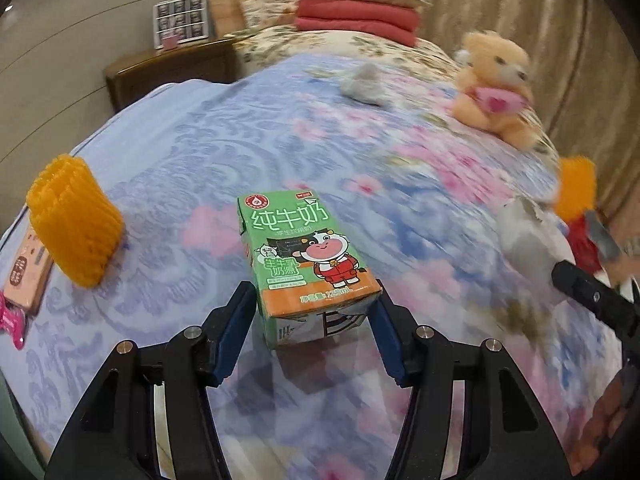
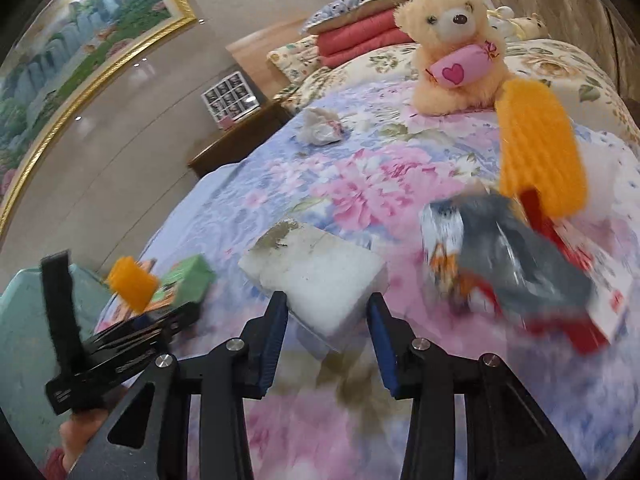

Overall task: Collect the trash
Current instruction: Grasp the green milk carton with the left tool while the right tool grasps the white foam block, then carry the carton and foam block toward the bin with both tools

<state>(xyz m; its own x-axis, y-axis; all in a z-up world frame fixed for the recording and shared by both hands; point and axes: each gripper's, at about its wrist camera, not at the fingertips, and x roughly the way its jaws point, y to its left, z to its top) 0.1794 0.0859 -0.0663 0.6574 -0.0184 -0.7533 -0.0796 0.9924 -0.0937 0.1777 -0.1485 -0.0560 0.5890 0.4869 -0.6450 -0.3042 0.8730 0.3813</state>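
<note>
Green milk carton (image 1: 308, 256) is sitting clamped between the left gripper (image 1: 316, 300) pads, lying on the flowered bedspread (image 1: 192, 152). White foam block (image 2: 320, 276), stained at its far edge, is being pinched at its near corner by the right gripper (image 2: 328, 312). Orange foam netting (image 1: 74, 220) is standing left of the carton. Crumpled tissue (image 2: 320, 126) is lying farther up the bed, near a teddy bear (image 2: 452, 48).

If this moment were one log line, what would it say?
left gripper: closed on milk carton | right gripper: closed on foam block | bed
</note>
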